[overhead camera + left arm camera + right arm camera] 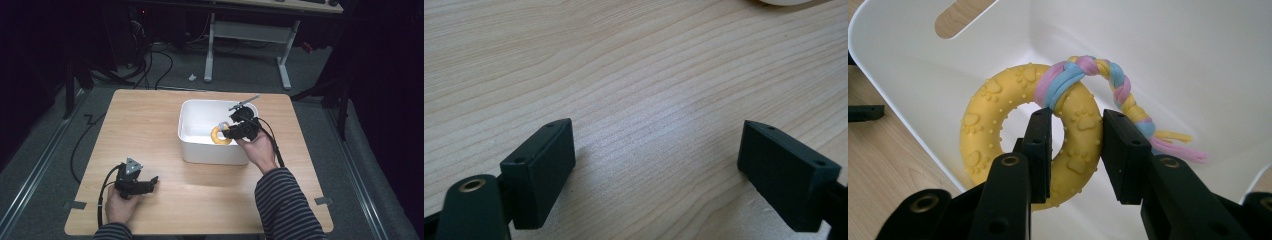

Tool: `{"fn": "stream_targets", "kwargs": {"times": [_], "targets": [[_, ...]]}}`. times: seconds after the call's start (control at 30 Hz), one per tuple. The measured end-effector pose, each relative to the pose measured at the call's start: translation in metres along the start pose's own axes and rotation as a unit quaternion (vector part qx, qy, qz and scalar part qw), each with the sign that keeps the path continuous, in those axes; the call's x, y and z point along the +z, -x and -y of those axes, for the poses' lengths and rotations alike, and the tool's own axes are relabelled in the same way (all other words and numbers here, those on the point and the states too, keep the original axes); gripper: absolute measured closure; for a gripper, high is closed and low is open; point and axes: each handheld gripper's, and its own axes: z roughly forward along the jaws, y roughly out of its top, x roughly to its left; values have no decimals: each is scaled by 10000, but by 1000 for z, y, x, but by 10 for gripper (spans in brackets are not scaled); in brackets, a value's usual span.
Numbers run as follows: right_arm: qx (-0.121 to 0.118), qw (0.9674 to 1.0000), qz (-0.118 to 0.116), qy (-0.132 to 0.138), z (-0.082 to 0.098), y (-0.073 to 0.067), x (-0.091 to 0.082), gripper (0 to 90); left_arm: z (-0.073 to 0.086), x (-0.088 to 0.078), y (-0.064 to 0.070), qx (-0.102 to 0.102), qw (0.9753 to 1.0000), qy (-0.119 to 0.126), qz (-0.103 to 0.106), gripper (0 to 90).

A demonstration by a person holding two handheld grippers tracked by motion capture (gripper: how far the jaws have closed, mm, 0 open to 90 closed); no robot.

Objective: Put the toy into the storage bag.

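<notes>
A yellow rubber ring toy [218, 135] with paw prints sits inside the white bin [200, 152] at the table's middle right. A braided pink, blue and yellow rope [1083, 70] is tied through the ring [983, 135]. My right gripper [227, 131] reaches into the bin from the right. In the right gripper view my right gripper [1078, 117] is shut on the ring's near side, one jaw through its hole. My left gripper [152, 181] lies on the table at the front left. In the left gripper view it [654, 125] stands open over bare wood.
The wooden table [150, 115] carries the bin, whose white wall [1173, 50] has a handle slot at the top. A desk frame and cables stand on the floor beyond the table's far edge.
</notes>
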Motion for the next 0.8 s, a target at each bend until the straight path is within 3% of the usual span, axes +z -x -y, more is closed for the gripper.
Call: {"fn": "stream_targets", "kwargs": {"times": [0.2, 0.3, 0.8], "targets": [[30, 9999, -101, 112, 1, 2, -3, 583, 0, 0, 0, -1, 10000, 1, 1, 157], [36, 9999, -17, 144, 2, 0, -5, 549, 0, 0, 0, -2, 10000, 5, 10, 160], [201, 9983, 48, 544, 29, 14, -29, 518, 0, 0, 0, 7, 10000, 8, 19, 161]]}}
